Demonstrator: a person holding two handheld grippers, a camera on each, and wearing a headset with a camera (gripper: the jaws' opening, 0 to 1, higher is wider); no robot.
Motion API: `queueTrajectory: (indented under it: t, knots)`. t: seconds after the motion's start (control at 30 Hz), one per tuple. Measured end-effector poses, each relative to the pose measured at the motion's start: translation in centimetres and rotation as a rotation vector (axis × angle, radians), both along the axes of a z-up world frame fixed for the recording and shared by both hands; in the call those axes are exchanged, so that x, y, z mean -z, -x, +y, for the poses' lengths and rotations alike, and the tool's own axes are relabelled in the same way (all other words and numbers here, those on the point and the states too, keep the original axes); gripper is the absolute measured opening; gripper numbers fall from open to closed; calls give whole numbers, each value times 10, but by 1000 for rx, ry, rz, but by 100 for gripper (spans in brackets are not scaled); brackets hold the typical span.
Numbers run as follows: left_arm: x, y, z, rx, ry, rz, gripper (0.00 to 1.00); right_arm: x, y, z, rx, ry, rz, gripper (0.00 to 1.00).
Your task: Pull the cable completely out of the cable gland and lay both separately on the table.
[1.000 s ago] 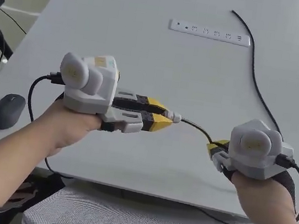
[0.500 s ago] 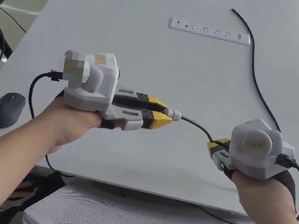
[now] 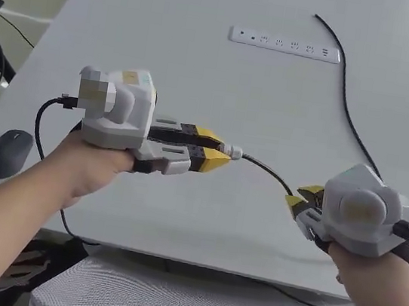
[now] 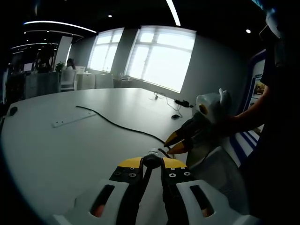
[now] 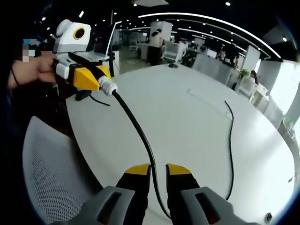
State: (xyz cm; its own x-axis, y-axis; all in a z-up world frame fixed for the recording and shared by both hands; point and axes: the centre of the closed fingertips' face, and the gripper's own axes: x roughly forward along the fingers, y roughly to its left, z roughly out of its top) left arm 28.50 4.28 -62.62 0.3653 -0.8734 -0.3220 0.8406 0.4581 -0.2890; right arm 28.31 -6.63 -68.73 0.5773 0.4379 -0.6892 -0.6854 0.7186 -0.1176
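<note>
My left gripper [image 3: 220, 151] is held above the white table [image 3: 200, 76], shut on the small grey cable gland [image 3: 232, 154], which pokes out past its yellow tips. The black cable [image 3: 266, 172] leaves the gland and sags to my right gripper [image 3: 301, 199], which is shut on it near the table's front edge. In the right gripper view the cable [image 5: 136, 126] runs from the gland [image 5: 108, 87] down between my yellow jaws [image 5: 158, 171]. In the left gripper view the gland [image 4: 152, 159] sits between my jaws, with the right gripper [image 4: 180, 140] just beyond.
A white power strip [image 3: 284, 44] lies at the back of the table, and its black cord [image 3: 346, 97] runs down the right side. A dark mouse [image 3: 10, 152] rests at the left edge. A grey mesh chair [image 3: 168, 300] is below the front edge.
The left gripper has drifted left with the gland and the right gripper slightly right and down, so a little more cable spans the gap. Both stay shut.
</note>
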Motion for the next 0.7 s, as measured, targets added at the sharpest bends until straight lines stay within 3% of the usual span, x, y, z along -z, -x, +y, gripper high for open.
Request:
queueTrajectory:
  t: [0.07,0.23,0.37,0.5,0.7]
  knots:
    - [1,0,2,-3,-5,0,15,-12,0,7,-41,2,-36,10]
    - [0,0,3,-5,-6,-1,15,-33,1,30,-119,-12,-68,12]
    - [0,1,4,0,-7,-2,15,-46,-3,50,-192,14,-119,12]
    - [-1,1,5,-1,-8,-7,15,-47,-3,68,-271,49,-150,13]
    - [-2,4,6,5,-16,-12,15,-46,-3,82,-320,62,-167,12]
